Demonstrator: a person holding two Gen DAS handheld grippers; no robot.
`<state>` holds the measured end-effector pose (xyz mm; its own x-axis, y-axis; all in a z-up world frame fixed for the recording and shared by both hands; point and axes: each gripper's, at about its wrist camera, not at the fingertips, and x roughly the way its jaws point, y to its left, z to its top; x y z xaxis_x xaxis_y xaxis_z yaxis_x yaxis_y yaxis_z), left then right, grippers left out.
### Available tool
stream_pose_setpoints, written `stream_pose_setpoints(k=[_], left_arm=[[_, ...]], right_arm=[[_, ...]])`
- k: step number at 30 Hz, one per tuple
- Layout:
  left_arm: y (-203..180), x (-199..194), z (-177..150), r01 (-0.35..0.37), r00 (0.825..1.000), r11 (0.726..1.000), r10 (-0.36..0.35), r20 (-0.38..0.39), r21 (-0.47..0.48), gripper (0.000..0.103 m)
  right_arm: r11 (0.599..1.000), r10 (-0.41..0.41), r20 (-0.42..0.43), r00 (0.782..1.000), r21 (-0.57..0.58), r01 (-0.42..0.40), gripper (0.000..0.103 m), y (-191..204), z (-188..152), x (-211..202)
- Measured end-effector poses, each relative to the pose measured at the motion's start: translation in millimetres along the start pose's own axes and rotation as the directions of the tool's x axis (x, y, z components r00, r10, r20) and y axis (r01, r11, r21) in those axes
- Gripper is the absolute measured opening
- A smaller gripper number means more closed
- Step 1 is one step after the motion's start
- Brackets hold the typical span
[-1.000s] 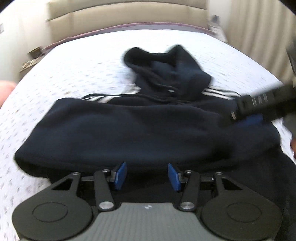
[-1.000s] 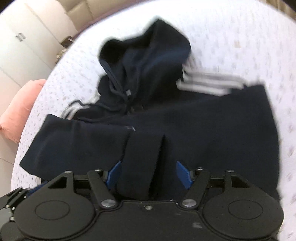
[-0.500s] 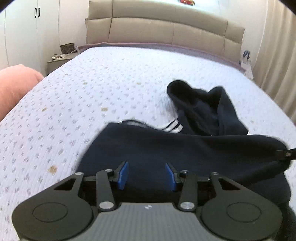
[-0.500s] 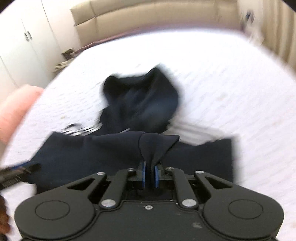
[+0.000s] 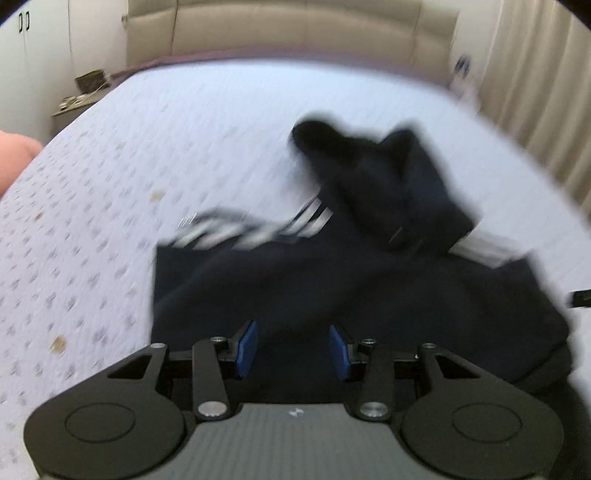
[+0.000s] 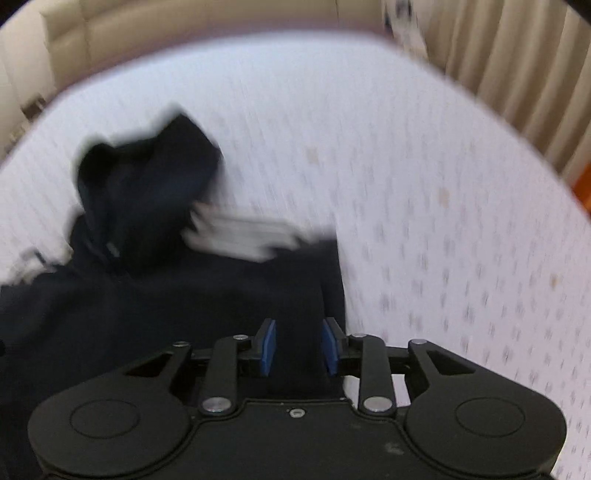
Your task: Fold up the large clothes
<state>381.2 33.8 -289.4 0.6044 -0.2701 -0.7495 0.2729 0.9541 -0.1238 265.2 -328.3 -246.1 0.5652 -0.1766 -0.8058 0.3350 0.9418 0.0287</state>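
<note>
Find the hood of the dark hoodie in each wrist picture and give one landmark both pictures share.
Left wrist view: the hood lies right of centre in the upper middle, past the white stripes.
Right wrist view: the hood lies at the left, in the middle of the picture's height, with the white stripes to its right.
Shared landmark: the beige headboard along the top.

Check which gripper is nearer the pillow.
Left. The left gripper is over the hoodie edge toward the pillow; the right gripper, opening with it between its jaws, is at the opposite edge.
</note>
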Motion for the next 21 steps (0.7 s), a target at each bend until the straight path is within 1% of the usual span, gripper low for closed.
stream_pose_setpoints(k=[1, 3, 4, 5, 7, 8, 9, 10, 11, 12, 13, 14, 15, 17, 19, 20, 21], left_arm=[[-0.9, -4.8, 5.3, 0.029, 0.999, 0.999, -0.028, 0.025, -0.020, 0.044], [-3.0, -6.1, 14.5, 0.082, 0.995, 0.995, -0.079, 0.064, -0.052, 0.043], [-5.7, -2.4, 18.2, 0.104, 0.993, 0.993, -0.100, 0.060, -0.061, 0.042], [-6.4, 6.6, 21.3, 0.118, 0.993, 0.990, -0.115, 0.040, -0.078, 0.041], [-8.1, 27.6, 22.9, 0.104, 0.994, 0.990, -0.107, -0.024, -0.095, 0.038], [-10.9, 38.1, 21.1, 0.091, 0.994, 0.993, -0.095, -0.058, -0.082, 0.038], [-12.4, 49.1, 17.2, 0.064, 0.993, 0.996, -0.069, -0.095, -0.060, 0.036], [-12.6, 61.3, 11.0, 0.029, 0.990, 0.999, -0.034, -0.134, -0.041, 0.036], [-10.6, 75.5, 3.1, 0.001, 0.983, 1.000, -0.006, -0.182, -0.029, 0.035], [-6.2, 86.0, -5.0, -0.015, 0.978, 1.000, 0.009, -0.208, -0.024, 0.033], [-3.4, 84.5, -9.2, -0.003, 0.984, 1.000, -0.001, -0.176, -0.023, 0.033], [-3.3, 83.4, -7.2, 0.004, 0.984, 1.000, -0.007, -0.178, -0.020, 0.033], [-3.9, 82.0, -4.4, 0.006, 0.982, 1.000, -0.009, -0.190, -0.013, 0.033], [-5.8, 76.7, 5.2, 0.011, 0.977, 1.000, -0.010, -0.214, 0.004, 0.031], [-6.6, 58.7, 22.0, 0.049, 0.986, 0.998, -0.044, -0.160, 0.026, 0.032], [-6.9, 50.3, 33.5, 0.062, 0.990, 0.997, -0.057, -0.128, 0.037, 0.032], [-6.4, 45.2, 44.8, 0.067, 0.993, 0.997, -0.062, -0.100, 0.042, 0.035]], right_arm=[[0.999, 0.026, 0.036, 0.999, -0.020, -0.025, 0.039, 8.1, -0.5, -9.0], [0.994, 0.071, 0.056, 0.996, -0.086, -0.066, 0.038, 27.7, -0.6, -14.4], [0.990, 0.075, 0.051, 0.996, -0.122, -0.068, 0.038, 37.3, -3.8, -9.6], [0.987, 0.070, 0.034, 0.997, -0.148, -0.064, 0.037, 44.0, -8.6, -0.7], [0.987, 0.040, -0.035, 0.999, -0.157, -0.045, 0.036, 49.6, -19.6, 26.5], [0.989, 0.008, -0.073, 0.997, -0.148, -0.019, 0.036, 47.9, -25.4, 40.5], [0.990, -0.024, -0.108, 0.994, -0.143, 0.008, 0.036, 45.2, -30.6, 53.5], [0.990, -0.044, -0.136, 0.990, -0.135, 0.025, 0.036, 42.0, -34.0, 64.0], [0.991, -0.059, -0.170, 0.984, -0.127, 0.038, 0.036, 37.2, -38.1, 73.6], [0.992, -0.054, -0.194, 0.980, -0.120, 0.031, 0.036, 32.9, -41.4, 80.6], [0.992, -0.045, -0.190, 0.981, -0.121, 0.022, 0.036, 30.2, -44.4, 80.8], [0.991, -0.041, -0.195, 0.980, -0.136, 0.014, 0.038, 30.7, -43.1, 79.1], [0.988, -0.031, -0.205, 0.978, -0.155, -0.001, 0.042, 30.8, -40.3, 79.0], [0.984, 0.016, -0.236, 0.972, -0.171, -0.057, 0.044, 26.2, -33.9, 76.5], [0.976, 0.061, -0.237, 0.970, -0.187, -0.108, 0.043, 22.9, -19.7, 63.6], [0.971, 0.076, -0.216, 0.974, -0.205, -0.121, 0.043, 22.9, -9.8, 54.2], [0.966, 0.087, -0.177, 0.980, -0.225, -0.127, 0.047, 25.3, 2.5, 42.5]])
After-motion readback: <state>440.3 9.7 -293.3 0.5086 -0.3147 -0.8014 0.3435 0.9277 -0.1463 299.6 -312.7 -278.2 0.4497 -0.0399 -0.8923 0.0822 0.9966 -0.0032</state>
